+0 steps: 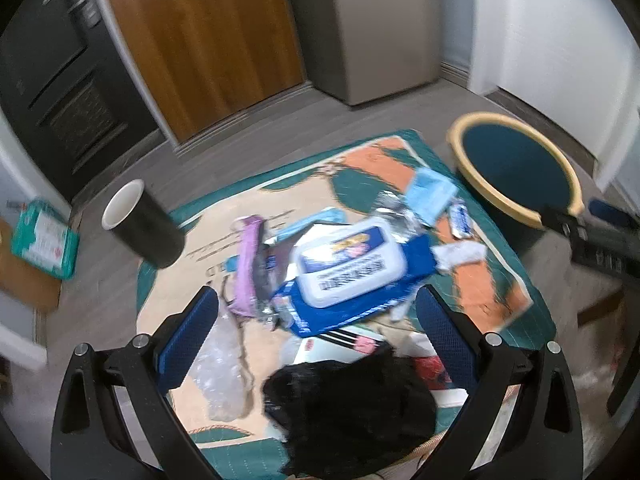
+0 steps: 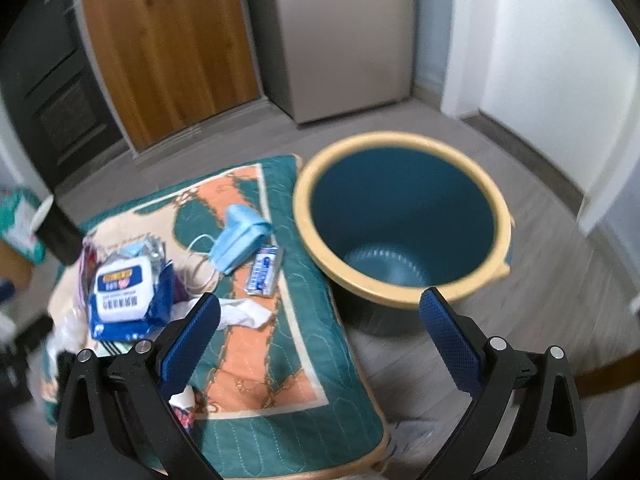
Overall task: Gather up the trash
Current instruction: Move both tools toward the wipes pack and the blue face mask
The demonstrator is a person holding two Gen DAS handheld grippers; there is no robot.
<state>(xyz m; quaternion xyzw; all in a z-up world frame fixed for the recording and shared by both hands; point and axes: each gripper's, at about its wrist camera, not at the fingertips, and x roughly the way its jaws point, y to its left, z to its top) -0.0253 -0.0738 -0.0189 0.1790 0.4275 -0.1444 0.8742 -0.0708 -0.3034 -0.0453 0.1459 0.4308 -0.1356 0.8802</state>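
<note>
Your right gripper point(image 2: 320, 312) hangs wide open over the mat's point(image 2: 280, 420) edge, empty teal bin point(image 2: 400, 216) just ahead, face mask point(image 2: 240, 236) and wipes pack point(image 2: 124, 292) off left.

Blue wet-wipes pack point(image 1: 348, 276) mid-mat among wrappers, blue face mask point(image 2: 240, 238) near the mat's far right edge, empty teal bin point(image 2: 404, 220) beside that edge

Soft daylight, motion blur, fisheye warping.

Quilted cloth mat point(image 2: 312, 340), smooth plastic bin point(image 2: 400, 216), glossy plastic wipes pack point(image 1: 352, 276), wood-grain door point(image 1: 208, 40).
</note>
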